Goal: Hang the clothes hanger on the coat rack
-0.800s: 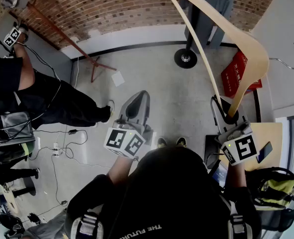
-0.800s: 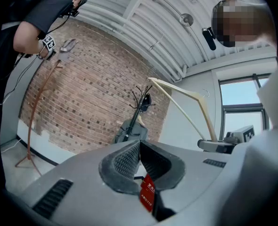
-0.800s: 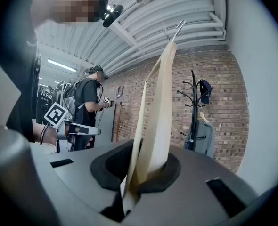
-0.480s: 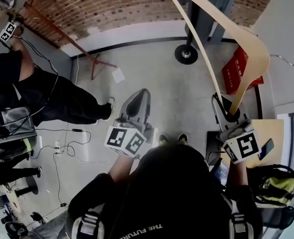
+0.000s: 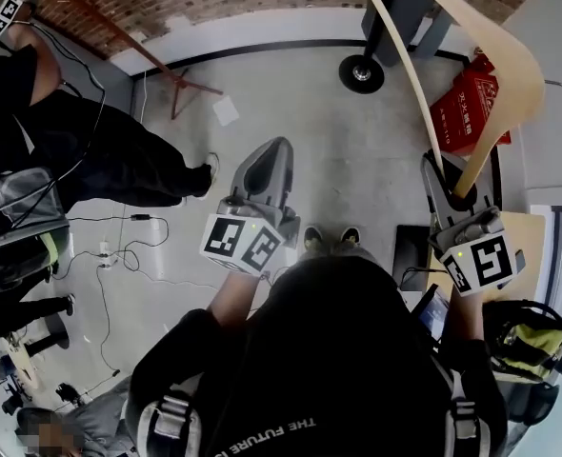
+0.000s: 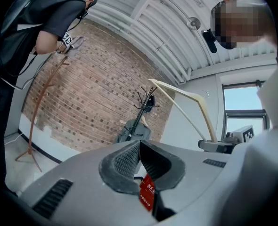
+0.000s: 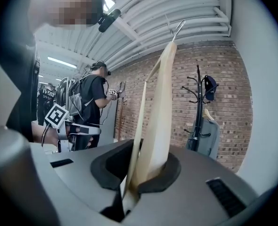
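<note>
The right tongs [image 7: 146,175] are clamped on the lower end of the wooden hanger [image 7: 161,107]. It rises steeply through the centre of the right gripper view, hook at the top. The left tongs [image 6: 139,147] are together, empty. The coat rack [image 7: 198,112] stands right of centre by the brick wall, apart from the hanger.

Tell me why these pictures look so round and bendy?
Both gripper views: a fisheye lens curves the ceiling beams and darkens the corners. Right gripper view: the hanger goes soft near the right tongs. Left gripper view: the window is washed pale. Head view: the floor bulges.
</note>
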Demonstrator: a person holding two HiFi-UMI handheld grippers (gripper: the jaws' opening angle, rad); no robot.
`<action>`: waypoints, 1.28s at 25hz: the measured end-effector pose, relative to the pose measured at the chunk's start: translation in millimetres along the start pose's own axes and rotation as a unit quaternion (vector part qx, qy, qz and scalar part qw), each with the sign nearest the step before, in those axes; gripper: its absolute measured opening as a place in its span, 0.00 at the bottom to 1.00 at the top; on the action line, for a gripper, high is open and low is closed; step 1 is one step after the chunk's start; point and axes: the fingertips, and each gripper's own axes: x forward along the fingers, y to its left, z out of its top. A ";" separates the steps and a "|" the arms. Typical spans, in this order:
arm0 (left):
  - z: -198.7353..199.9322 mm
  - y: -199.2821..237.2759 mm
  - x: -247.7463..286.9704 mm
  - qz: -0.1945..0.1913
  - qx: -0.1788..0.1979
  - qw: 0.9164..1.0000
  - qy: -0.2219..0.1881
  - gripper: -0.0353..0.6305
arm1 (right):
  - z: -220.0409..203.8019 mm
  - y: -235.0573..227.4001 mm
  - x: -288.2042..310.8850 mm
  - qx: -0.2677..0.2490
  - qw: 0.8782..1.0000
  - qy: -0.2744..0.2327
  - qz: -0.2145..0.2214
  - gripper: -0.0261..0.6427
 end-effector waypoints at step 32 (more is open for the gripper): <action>-15.0 -19.2 265.6 -0.009 0.051 0.998 0.040 0.08 | -51.1 -235.6 99.8 -0.001 1.000 0.002 0.016 0.09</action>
